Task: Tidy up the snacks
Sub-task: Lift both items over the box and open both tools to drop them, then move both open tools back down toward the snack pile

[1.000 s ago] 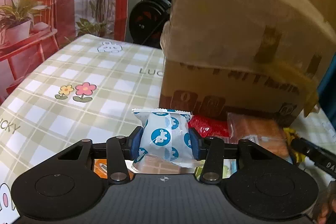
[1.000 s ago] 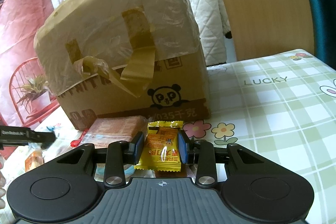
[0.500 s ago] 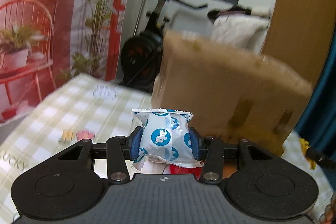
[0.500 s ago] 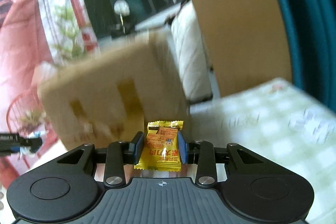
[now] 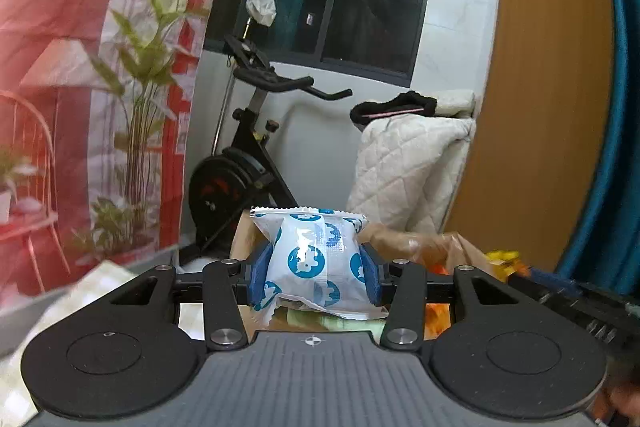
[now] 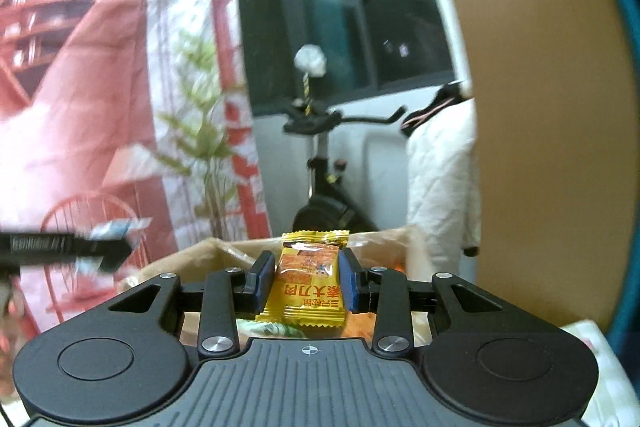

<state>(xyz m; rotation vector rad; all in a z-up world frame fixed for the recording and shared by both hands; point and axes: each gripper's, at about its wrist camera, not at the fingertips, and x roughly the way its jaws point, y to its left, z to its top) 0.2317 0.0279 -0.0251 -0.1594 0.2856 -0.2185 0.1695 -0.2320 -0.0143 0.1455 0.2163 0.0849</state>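
Two snacks in hand, neither dropped yet. Left wrist view: left tongs (image 5: pixel 312 275) clamped on a puffy white plastic packet with blue round logos (image 5: pixel 314 263), frame centre, held above the open brown cardboard box (image 5: pixel 420 247) with snack wrappers visible inside; no readable text. Right wrist view: right tongs (image 6: pixel 306 281) clamped on a flat yellow foil packet with an orange picture (image 6: pixel 308 283), lower centre, over the same box (image 6: pixel 192 259); Chinese characters printed upside-down, reads roughly "素大刀肉". My read: both await release into the box; remaining count can't be told.

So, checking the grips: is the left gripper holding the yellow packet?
No, the left gripper clamps a white packet with blue circles.
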